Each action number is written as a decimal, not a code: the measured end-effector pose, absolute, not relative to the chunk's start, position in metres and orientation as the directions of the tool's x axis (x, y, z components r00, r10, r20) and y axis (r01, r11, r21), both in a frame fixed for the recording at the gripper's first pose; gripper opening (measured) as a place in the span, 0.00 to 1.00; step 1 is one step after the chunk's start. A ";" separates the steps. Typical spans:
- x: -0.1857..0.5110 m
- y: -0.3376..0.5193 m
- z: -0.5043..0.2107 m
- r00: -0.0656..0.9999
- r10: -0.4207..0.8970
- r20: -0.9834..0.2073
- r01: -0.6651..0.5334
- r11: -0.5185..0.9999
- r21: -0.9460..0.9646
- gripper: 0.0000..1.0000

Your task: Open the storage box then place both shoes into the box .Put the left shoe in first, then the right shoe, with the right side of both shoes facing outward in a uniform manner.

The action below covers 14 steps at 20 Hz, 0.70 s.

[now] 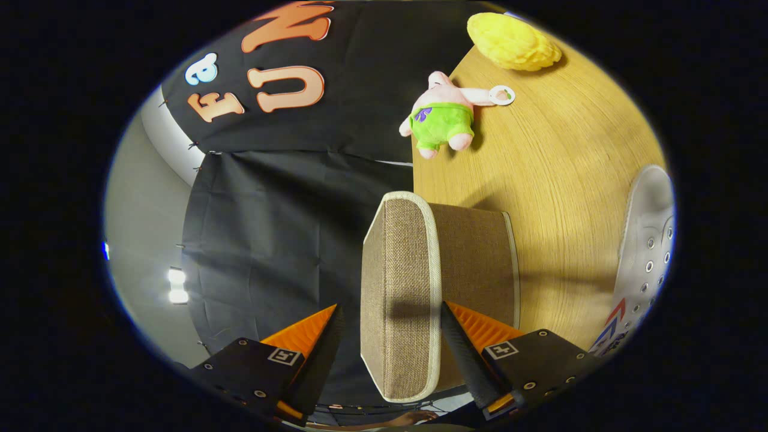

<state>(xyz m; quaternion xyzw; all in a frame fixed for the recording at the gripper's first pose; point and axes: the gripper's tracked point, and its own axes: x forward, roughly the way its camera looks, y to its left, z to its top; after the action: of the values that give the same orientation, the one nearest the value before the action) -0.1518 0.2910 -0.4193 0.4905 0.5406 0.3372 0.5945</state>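
The storage box (474, 264) is brown woven fabric with pale trim and stands on the wooden table (558, 168). The view is rolled on its side, so the box's lid (399, 252) faces the black cloth. My gripper (390, 306) is open and straddles the lid's near edge. One finger lies against the lid's rim on the box side, and the other stands a small gap off the lid's outer face. A white lace-up shoe (648, 252) with metal eyelets and a red and blue stripe lies on the table beyond the box.
A pink plush toy (444, 117) in green shorts lies near the table's edge beyond the box, with a round tag beside it. A yellow fluffy object (513, 42) sits further off. The black cloth wall hangs just past the table's edge.
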 end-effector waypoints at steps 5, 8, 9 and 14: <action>-0.147 0.284 -0.405 0.216 0.937 -0.275 0.115 0.256 0.960 0.87; -0.140 0.284 -0.376 0.250 0.952 -0.178 0.127 0.150 0.981 0.78; -0.138 0.285 -0.382 0.251 0.946 -0.204 0.104 0.183 0.978 0.74; -0.156 0.301 -0.415 0.158 0.933 -0.323 0.148 0.301 0.942 0.61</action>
<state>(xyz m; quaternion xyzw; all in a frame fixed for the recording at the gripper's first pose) -0.1558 0.3006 -0.4151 0.4867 0.5553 0.3353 0.5851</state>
